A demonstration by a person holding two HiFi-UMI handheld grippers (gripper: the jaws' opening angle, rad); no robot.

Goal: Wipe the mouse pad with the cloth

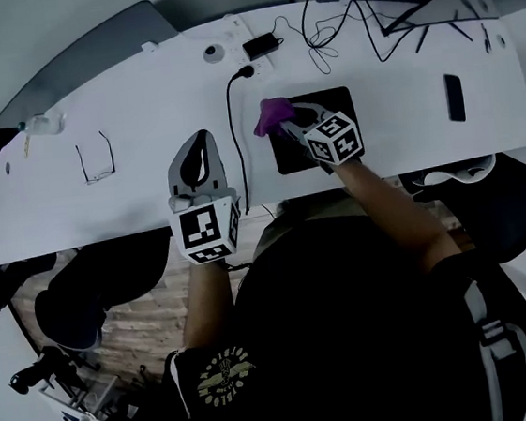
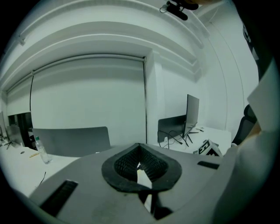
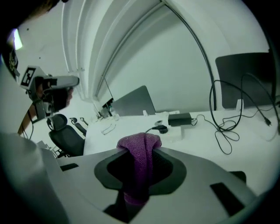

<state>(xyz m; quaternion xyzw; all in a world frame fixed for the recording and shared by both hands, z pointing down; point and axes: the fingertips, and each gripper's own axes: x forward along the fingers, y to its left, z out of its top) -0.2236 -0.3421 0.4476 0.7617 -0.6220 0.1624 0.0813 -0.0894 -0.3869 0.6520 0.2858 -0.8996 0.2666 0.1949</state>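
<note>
Right hand-held gripper (image 1: 293, 122) clamps bunched, knitted purple cloth (image 3: 139, 153).

Two grippers (image 1: 200, 141) (image 1: 285, 122), one cloth (image 1: 269, 115), one mouse pad (image 1: 338, 101).

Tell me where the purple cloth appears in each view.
Head view: purple cloth above centre, at the mouse pad's left edge.
Left gripper view: not in it.
Right gripper view: centre, clamped in the right tool.
Shared landmark: power adapter, head and right gripper views.
</note>
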